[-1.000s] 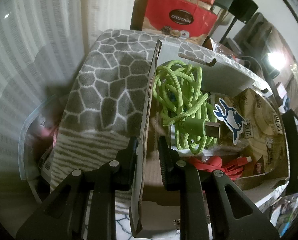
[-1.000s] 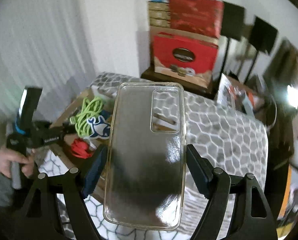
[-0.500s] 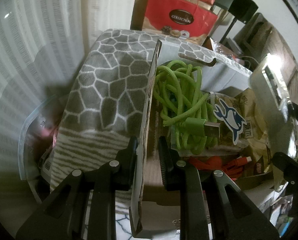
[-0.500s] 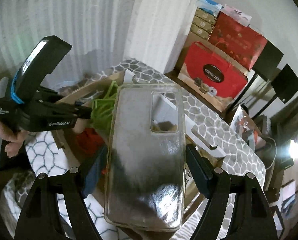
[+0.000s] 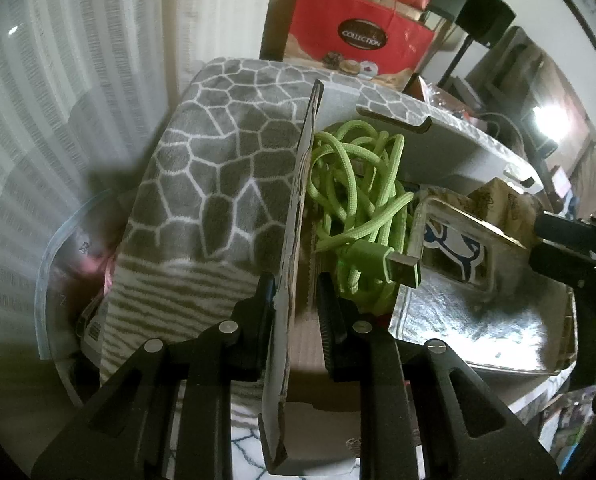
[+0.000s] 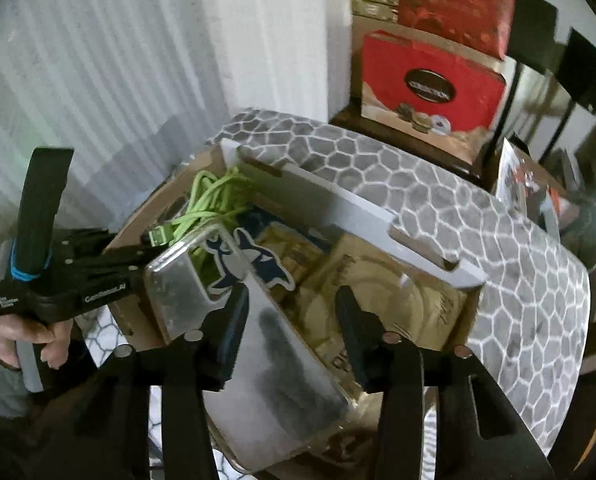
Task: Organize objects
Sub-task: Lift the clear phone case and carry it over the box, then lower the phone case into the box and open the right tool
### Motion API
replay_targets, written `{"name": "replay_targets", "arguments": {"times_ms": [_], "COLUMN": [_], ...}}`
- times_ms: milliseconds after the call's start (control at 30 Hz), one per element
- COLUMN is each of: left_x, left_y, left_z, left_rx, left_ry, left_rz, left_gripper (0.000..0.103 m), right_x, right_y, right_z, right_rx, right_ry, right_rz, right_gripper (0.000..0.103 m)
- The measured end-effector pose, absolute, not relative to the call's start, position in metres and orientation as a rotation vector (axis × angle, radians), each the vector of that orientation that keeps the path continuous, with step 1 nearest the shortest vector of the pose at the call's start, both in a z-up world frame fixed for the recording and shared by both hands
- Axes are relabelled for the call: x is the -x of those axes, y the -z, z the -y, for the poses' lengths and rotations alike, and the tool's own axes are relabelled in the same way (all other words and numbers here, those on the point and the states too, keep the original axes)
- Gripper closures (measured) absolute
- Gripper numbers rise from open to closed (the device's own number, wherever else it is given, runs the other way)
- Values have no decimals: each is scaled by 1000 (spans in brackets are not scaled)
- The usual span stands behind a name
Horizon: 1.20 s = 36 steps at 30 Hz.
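Observation:
A clear phone case point(image 6: 258, 344) lies tilted over the open cardboard box point(image 6: 438, 256), on top of its contents; it also shows in the left wrist view point(image 5: 486, 304). My right gripper point(image 6: 292, 328) stands open above it, the case loose between the jaws. My left gripper point(image 5: 296, 300) is shut on the box's upright left flap point(image 5: 298, 216). Inside the box lie a coiled green USB cable point(image 5: 358, 196), a whale sticker point(image 6: 258, 260) and tan packets point(image 6: 378, 280).
The box sits on a grey honeycomb-patterned blanket point(image 6: 438, 176). A clear plastic bin point(image 5: 66, 264) stands to the left. A red "Collection" bag point(image 6: 430, 84) and stacked boxes stand behind. Clutter lies at the right edge point(image 6: 538, 192).
The right gripper has moved down to the box with the phone case, opened and let it go; the case now lies tilted on the contents. The left gripper has not moved.

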<state>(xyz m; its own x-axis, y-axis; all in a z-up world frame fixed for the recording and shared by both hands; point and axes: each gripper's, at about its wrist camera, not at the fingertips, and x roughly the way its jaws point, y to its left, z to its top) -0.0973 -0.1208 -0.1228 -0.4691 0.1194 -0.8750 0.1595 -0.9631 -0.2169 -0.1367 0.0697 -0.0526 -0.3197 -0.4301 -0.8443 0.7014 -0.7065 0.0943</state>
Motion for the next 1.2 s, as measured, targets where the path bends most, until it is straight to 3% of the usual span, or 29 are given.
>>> {"name": "replay_targets", "arguments": {"times_ms": [533,700,900,1200], "left_x": [93,92,92,89], "left_y": [109,104,104,98], "left_z": [126,126,129,135], "left_rx": [-1574,-1559,-1559,-1527], "left_ry": [2662,2669,2668,2685], "left_rz": [-478,-491,-514,-568], "left_gripper": [85,85,85,85], "right_x": [124,112,117,128], "right_y": [39,50,64,69], "right_z": [-144,-137,-121,-114], "right_rx": [-1340,-1375,-1374,-1353], "right_ry": [2093,2057,2089,2146], "right_rz": [-93,-134,-231,-313], "right_gripper": [52,75,86,89]}}
